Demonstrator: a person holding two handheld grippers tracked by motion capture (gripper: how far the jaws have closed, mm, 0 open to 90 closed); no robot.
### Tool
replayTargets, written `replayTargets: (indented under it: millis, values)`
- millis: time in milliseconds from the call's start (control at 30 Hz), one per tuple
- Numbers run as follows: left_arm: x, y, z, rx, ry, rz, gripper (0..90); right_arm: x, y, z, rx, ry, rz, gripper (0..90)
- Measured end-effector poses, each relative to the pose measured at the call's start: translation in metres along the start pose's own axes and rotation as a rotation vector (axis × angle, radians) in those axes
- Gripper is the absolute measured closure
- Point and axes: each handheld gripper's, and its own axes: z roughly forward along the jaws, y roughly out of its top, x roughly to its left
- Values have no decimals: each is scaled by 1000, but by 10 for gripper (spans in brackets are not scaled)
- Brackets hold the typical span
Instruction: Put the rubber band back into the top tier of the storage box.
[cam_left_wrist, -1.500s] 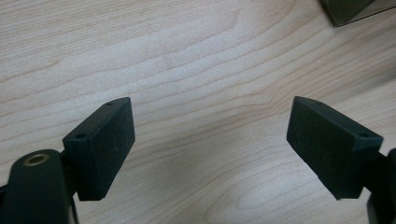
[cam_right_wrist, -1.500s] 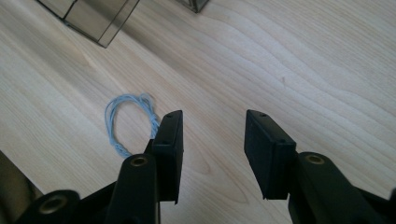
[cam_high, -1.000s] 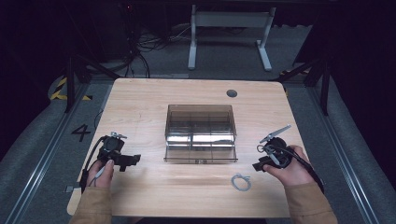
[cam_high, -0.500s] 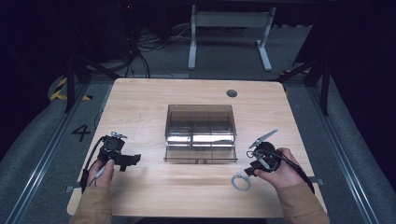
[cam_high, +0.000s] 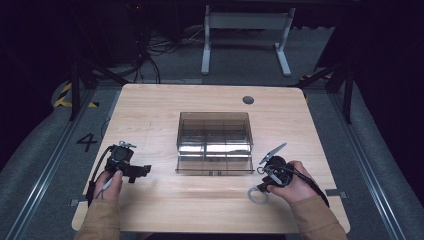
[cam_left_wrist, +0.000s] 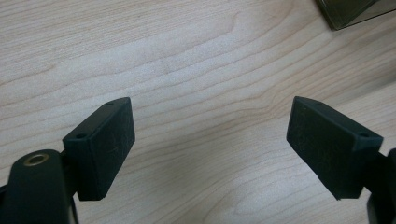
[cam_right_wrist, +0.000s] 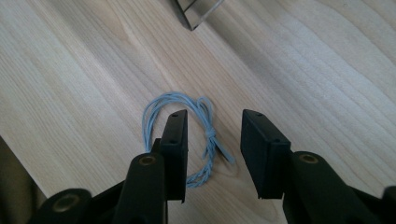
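the desk (cam_high: 165, 105) is a pale wood slab with a dark round grommet (cam_high: 248, 100) near its far edge. a smoky clear divided box (cam_high: 214, 142) sits at the middle, with bare wood open on all sides of it, widest to the left and along the near edge.

the left gripper (cam_left_wrist: 210, 144) hovers over bare wood near the left front part of the desk, well apart from the box; its jaws stand wide apart with nothing between them. a corner of the box shows at the top right of the left gripper view.

the right gripper (cam_right_wrist: 212, 140) hangs just off the box's near right corner, over a small loop of pale blue cord (cam_right_wrist: 196, 140) lying flat on the desk. its jaws are parted, one jaw over the inside of the loop and the knotted side between them, not pinched. the desk's near edge lies close beyond the cord.
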Motion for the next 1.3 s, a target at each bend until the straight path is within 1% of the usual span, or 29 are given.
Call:
replayTargets:
  millis: [267, 367, 733, 867, 967, 1000, 1133, 1233, 1300]
  values:
    - [0, 1, 1, 3, -2, 0, 160, -1, 0, 9, 14, 12, -12, 678]
    - [0, 1, 1, 2, -4, 0, 160, -1, 0, 11, 4, 4, -22, 698]
    - [0, 1, 1, 2, -7, -2, 160, 1, 0, 20, 37, -7, -40, 737]
    - [0, 2, 2, 2, -7, -2, 160, 1, 0, 21, 41, -17, -47, 755]
    - [0, 2, 2, 2, -9, -2, 160, 3, 0, 21, 49, -23, -48, 812]
    - [0, 2, 2, 1, -10, -2, 160, 3, 1, 21, 55, -24, -54, 847]
    - [0, 2, 2, -1, -7, -2, 160, 4, 1, 21, 62, -26, -60, 857]
    - [0, 2, 2, 1, -11, -4, 160, 4, 0, 20, 65, -28, -51, 859]
    - [0, 2, 2, 0, -10, -5, 160, 4, 0, 20, 58, -25, -49, 860]
